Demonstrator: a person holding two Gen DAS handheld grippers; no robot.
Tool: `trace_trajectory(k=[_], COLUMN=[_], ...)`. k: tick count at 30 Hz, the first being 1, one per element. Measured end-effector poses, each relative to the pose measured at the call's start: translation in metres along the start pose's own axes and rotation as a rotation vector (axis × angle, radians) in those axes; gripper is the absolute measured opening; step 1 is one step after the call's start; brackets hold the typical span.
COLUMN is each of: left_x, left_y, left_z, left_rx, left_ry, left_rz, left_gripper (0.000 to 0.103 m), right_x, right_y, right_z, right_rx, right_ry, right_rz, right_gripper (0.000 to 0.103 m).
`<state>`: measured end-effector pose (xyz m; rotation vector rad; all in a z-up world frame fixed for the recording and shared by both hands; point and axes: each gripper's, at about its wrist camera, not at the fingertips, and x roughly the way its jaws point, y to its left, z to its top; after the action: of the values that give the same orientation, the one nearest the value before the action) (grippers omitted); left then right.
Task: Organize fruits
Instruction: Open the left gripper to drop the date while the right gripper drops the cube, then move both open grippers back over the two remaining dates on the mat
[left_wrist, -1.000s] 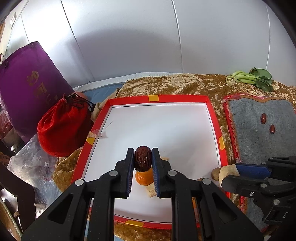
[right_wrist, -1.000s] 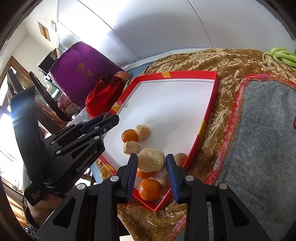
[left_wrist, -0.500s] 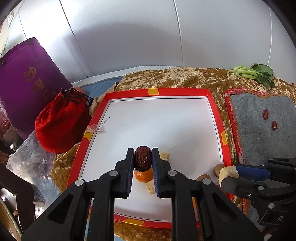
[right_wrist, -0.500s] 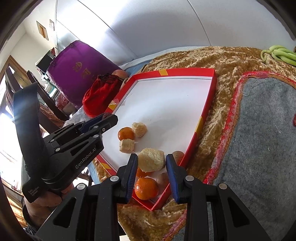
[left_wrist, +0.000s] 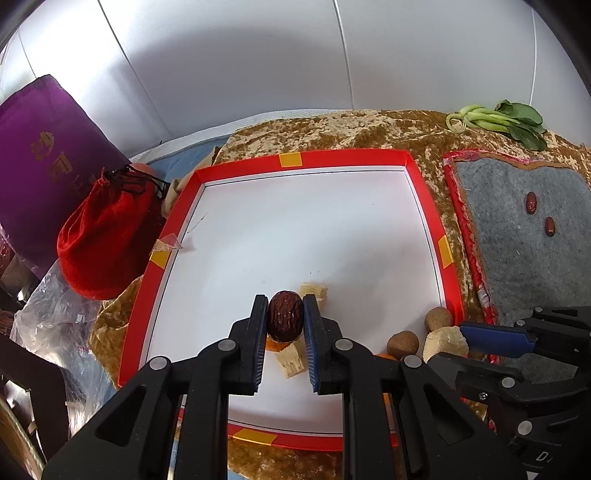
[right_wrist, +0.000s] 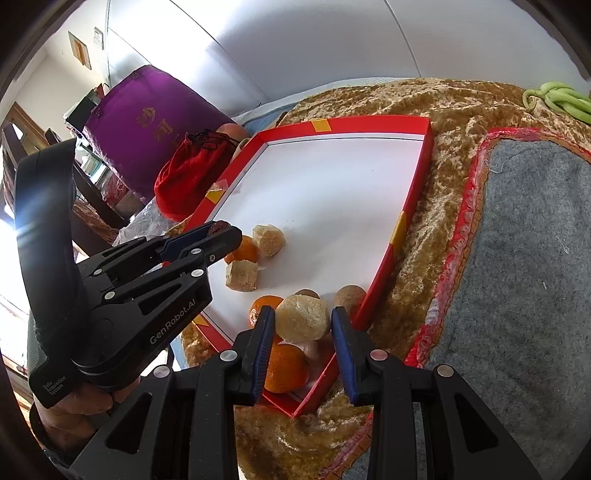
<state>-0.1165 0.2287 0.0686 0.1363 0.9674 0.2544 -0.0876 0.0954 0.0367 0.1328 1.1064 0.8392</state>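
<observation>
The left gripper (left_wrist: 284, 318) has its fingers clamped on a dark brown wrinkled date (left_wrist: 284, 314), held level above the near part of the red-rimmed white cardboard tray (left_wrist: 428, 192). The right gripper (right_wrist: 302, 329), at the tray's near right corner, has its fingers closed against a pale beige faceted chunk (right_wrist: 302, 322), angled toward the tray over two oranges (right_wrist: 286, 365). Two more dates (left_wrist: 530, 202) lie on the grey felt mat (left_wrist: 524, 258) right of the tray.
</observation>
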Motion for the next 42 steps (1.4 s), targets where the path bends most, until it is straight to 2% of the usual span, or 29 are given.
trace_trajectory(k=[5,13,23,25,27,30,33,37,42], left_x=[0.007,0.009,0.016,0.017,0.017,0.014,0.011,0.006,-0.007], left_y=[0.003,-0.006,-0.008,-0.007,-0.006,-0.004,-0.004,-0.012,-0.035], left_z=[0.002,0.008,0.01,0.01,0.01,0.012,0.014,0.019,0.026], left_rx=[-0.008,-0.005,-0.008,-0.018,-0.022,-0.038,-0.057,-0.055,-0.017], left_ry=[0.016,-0.003,0.024,0.028,0.027,0.007,-0.014,-0.05,-0.116], left_rz=[0.044,0.123,0.166,0.169,0.179,0.191,0.194,0.202,0.196], left_gripper=[0.016,0.016,0.018,0.021,0.031,0.039,0.048,0.049,0.049], right_x=[-0.002,-0.008,-0.003,-0.004,-0.006,-0.014,-0.027,-0.058,-0.121], right_y=[0.003,0.004,0.006,0.007,0.008,0.008,0.004,-0.014,-0.069], right_z=[-0.002,-0.001,0.0,0.0,0.0,0.001,0.005,0.014,0.019], right_rx=[-0.013,-0.04,-0.07,-0.074,-0.076,-0.072,-0.057,-0.008,0.145], right_ry=[-0.007,-0.024,-0.015,-0.012,-0.017,-0.028,-0.046,-0.094,-0.183], right_rz=[-0.013,-0.05,-0.082,-0.081,-0.079,-0.075,-0.07,-0.074,-0.078], right_gripper=[0.032,0.032,0.034,0.034,0.036,0.039,0.039,0.04,0.043])
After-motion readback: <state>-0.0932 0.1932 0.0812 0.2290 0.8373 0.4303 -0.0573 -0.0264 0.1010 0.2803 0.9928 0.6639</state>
